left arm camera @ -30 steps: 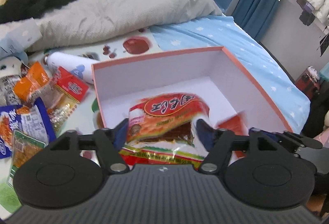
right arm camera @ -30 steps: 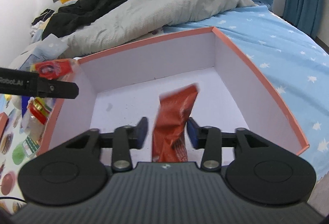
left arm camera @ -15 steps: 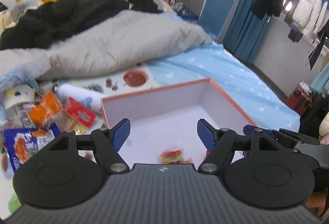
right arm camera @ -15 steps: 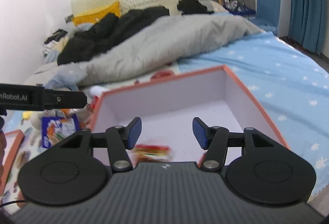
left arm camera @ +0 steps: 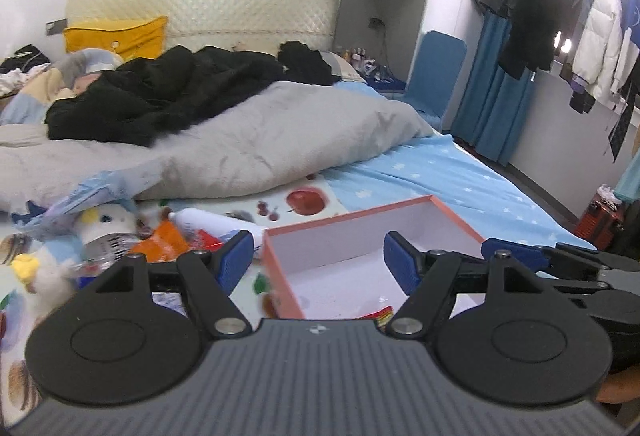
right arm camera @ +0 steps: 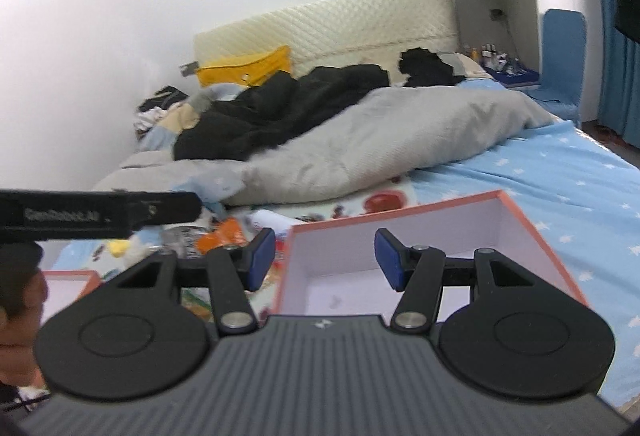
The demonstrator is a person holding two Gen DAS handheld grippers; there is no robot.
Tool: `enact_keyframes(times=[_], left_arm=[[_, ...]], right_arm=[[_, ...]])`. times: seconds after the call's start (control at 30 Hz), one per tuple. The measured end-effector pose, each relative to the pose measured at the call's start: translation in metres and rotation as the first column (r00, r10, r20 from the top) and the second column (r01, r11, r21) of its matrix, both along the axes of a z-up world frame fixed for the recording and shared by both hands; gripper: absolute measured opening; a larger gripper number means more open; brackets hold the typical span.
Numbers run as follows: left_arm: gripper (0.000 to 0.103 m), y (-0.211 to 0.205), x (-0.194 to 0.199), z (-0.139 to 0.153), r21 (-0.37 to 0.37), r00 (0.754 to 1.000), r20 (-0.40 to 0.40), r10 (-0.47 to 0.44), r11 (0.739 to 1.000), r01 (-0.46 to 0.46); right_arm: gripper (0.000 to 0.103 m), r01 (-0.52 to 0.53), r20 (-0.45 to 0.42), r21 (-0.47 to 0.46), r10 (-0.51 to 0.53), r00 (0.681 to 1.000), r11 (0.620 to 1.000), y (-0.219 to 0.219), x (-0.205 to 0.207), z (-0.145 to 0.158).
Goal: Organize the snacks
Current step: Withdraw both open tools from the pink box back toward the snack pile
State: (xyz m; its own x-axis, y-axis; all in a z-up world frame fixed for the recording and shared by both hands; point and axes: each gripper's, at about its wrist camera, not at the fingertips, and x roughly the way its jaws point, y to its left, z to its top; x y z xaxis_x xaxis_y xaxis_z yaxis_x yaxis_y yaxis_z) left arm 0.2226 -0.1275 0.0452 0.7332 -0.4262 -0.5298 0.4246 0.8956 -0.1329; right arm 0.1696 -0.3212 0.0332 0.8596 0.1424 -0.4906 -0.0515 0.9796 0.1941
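An open cardboard box with an orange rim and white inside lies on the bed, also in the right wrist view as the box. A red snack packet peeks out on its floor, just above the left gripper's body. My left gripper hangs open and empty above the box's near left corner. My right gripper is open and empty too, raised over the box. Loose snacks, among them an orange packet, lie on the mat left of the box. The left gripper's arm crosses the right wrist view.
A grey duvet and black clothes fill the bed behind the box. A white bottle and a plush toy lie among the snacks. A second orange-rimmed tray sits at far left. A blue chair and hanging coats stand at right.
Both grippers let go of their snack packets into the box, then rose and tilted up, so the box now sits low in both views and the room shows.
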Motion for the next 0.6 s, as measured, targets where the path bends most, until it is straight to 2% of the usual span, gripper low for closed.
enact_keyframes(times=[0.13, 0.3, 0.5, 0.6], left_arm=[[0.076, 0.027, -0.016, 0.001, 0.027, 1.000, 0.014, 0.015, 1.000, -0.016], [0.076, 0.060, -0.029, -0.001, 0.034, 0.997, 0.028, 0.073, 0.997, -0.074], [0.076, 0.094, -0.043, -0.017, 0.000, 0.993, -0.002, 0.118, 0.993, -0.118], [0.076, 0.106, -0.051, -0.029, 0.010, 0.990, -0.019, 0.142, 0.990, -0.141]], right_arm=[[0.058, -0.018, 0.009, -0.005, 0.018, 1.000, 1.000, 0.020, -0.006, 0.003], [0.058, -0.039, 0.011, 0.042, 0.038, 0.999, 0.998, 0.038, -0.014, 0.001], [0.058, -0.074, -0.002, -0.009, 0.074, 0.997, 0.997, 0.065, -0.023, -0.004], [0.058, -0.089, -0.018, -0.015, 0.089, 0.996, 0.996, 0.074, -0.026, -0.009]])
